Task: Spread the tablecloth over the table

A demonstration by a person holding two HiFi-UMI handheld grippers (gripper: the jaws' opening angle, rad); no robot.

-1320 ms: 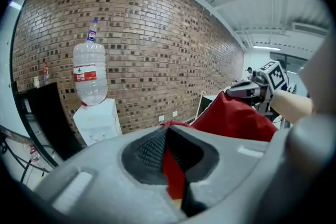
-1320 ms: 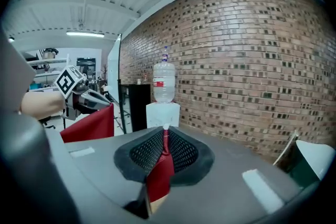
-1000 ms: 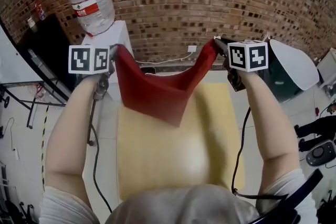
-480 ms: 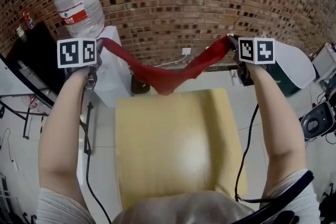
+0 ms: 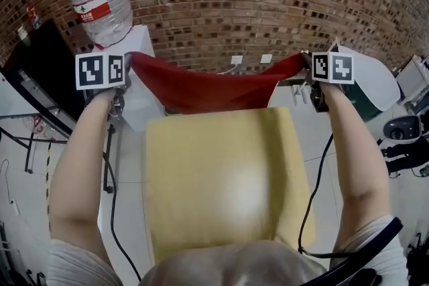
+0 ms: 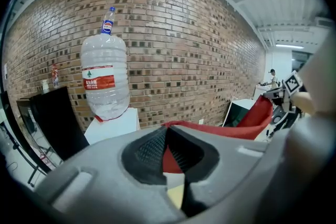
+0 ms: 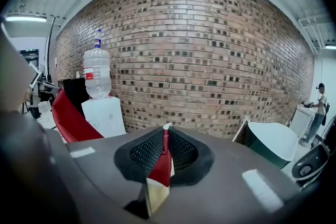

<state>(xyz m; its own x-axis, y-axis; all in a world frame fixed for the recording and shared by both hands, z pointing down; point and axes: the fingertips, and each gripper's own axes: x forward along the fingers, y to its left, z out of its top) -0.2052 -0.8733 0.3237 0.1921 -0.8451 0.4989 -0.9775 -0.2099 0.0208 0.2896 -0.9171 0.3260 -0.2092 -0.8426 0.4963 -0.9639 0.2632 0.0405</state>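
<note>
The red cloth [image 5: 208, 87] is stretched in the air just beyond the far edge of the yellow surface [image 5: 221, 171] and sags in the middle. The left gripper [image 6: 167, 150], near the surface's far left corner, has its jaws clamped on one cloth corner. The right gripper [image 7: 164, 157], near the far right corner, has its jaws clamped on the other.

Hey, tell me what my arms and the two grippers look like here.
The left gripper and right gripper are grey moulded with black mesh-textured jaws; each carries a white cube with black square markers and trails a black cable. Short light-grey sleeves, forearms bare.
</note>
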